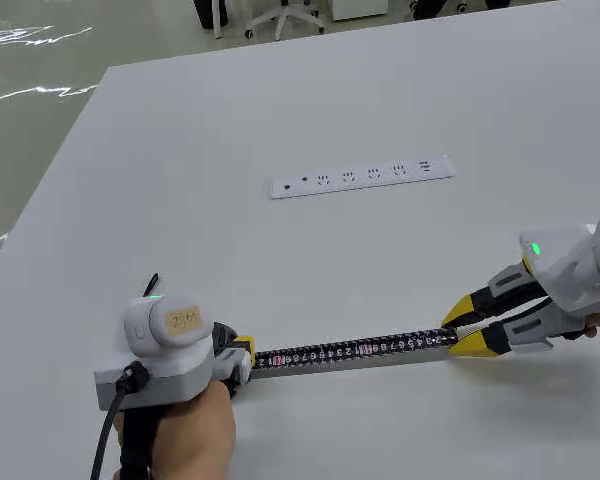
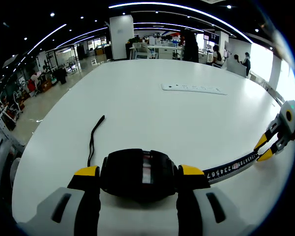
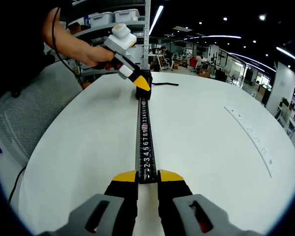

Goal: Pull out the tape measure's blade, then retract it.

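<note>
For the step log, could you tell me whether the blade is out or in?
Out: the blade spans from the case to the right tongs.

Bright, even office light; frames sharp, fisheye warp in both gripper views.
Ceiling strips (image 3: 155, 17) and spots glow high ahead of the right gripper (image 3: 147, 176). A window (image 2: 290, 73) right of the left gripper (image 2: 139, 170) blows out. Floor (image 1: 30, 40) glare streaks far beyond left claw. Faint soft shadow on the white table (image 1: 280, 260) under right claw. Blade (image 3: 144, 142) numerals crisp just ahead of right claw. Tape measure (image 2: 142, 176) in left claw reads dark, low detail. Table edges bow.
</note>
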Motion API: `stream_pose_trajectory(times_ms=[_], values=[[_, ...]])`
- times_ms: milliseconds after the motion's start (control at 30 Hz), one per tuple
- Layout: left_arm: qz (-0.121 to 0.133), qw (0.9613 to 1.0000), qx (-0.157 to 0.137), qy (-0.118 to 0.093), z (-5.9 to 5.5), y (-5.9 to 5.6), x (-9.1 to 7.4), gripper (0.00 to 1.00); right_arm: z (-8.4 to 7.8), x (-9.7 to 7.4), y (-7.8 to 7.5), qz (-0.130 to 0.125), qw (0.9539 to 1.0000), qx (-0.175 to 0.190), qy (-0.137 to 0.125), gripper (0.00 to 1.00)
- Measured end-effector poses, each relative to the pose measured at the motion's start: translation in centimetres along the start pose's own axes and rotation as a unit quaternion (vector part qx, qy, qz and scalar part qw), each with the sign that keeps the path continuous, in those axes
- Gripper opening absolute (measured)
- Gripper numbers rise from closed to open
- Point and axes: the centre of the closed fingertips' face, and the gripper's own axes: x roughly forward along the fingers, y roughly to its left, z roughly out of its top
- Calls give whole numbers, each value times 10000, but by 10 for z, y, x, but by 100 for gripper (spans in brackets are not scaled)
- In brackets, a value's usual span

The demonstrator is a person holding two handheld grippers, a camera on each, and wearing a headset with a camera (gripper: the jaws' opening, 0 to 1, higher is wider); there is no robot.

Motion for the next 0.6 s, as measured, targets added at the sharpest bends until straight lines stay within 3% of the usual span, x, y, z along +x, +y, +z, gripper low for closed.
stream_pose_trajectory(times_ms=[600], values=[[-70, 9999, -61, 122, 0, 0, -1, 58, 6, 1, 2, 18, 10000, -73, -1, 14]])
